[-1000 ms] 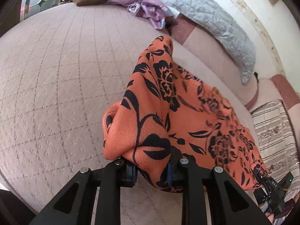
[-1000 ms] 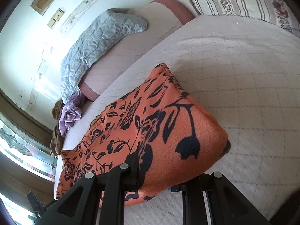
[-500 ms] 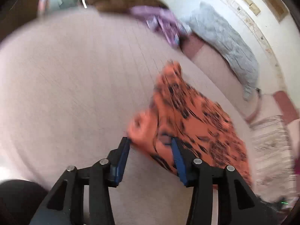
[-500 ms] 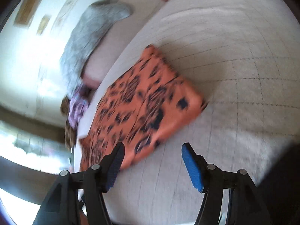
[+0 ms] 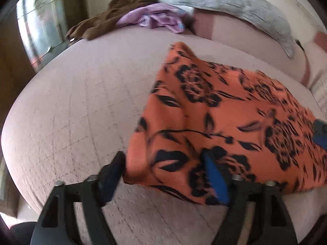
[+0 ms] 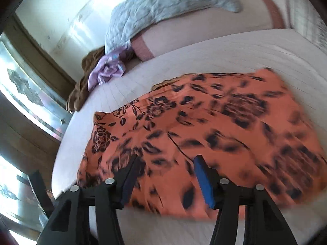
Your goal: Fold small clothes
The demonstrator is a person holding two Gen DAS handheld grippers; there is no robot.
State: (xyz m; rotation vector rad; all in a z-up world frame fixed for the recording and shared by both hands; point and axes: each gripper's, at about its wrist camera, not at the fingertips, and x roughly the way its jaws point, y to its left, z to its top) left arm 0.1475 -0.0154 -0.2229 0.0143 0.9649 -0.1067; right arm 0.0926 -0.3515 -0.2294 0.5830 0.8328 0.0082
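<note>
An orange garment with a black flower print (image 5: 220, 112) lies folded on the quilted pinkish bed cover (image 5: 81, 102). It also shows in the right wrist view (image 6: 204, 126). My left gripper (image 5: 163, 171) is open, its jaws wide apart over the garment's near left corner, holding nothing. My right gripper (image 6: 163, 175) is open too, its jaws apart above the garment's near edge. A blue pad of the right gripper (image 5: 320, 136) shows at the right edge of the left wrist view.
A purple cloth (image 5: 157, 18) and a brown cloth (image 5: 106, 20) lie bunched at the bed's far side. A grey quilted pillow (image 5: 241, 6) rests on a pink bolster (image 5: 245, 38). A window (image 6: 24, 94) is on the left.
Both grippers let go of the orange garment and opened. It dropped flat onto the bed. Both grippers then moved back in close over its near edge.
</note>
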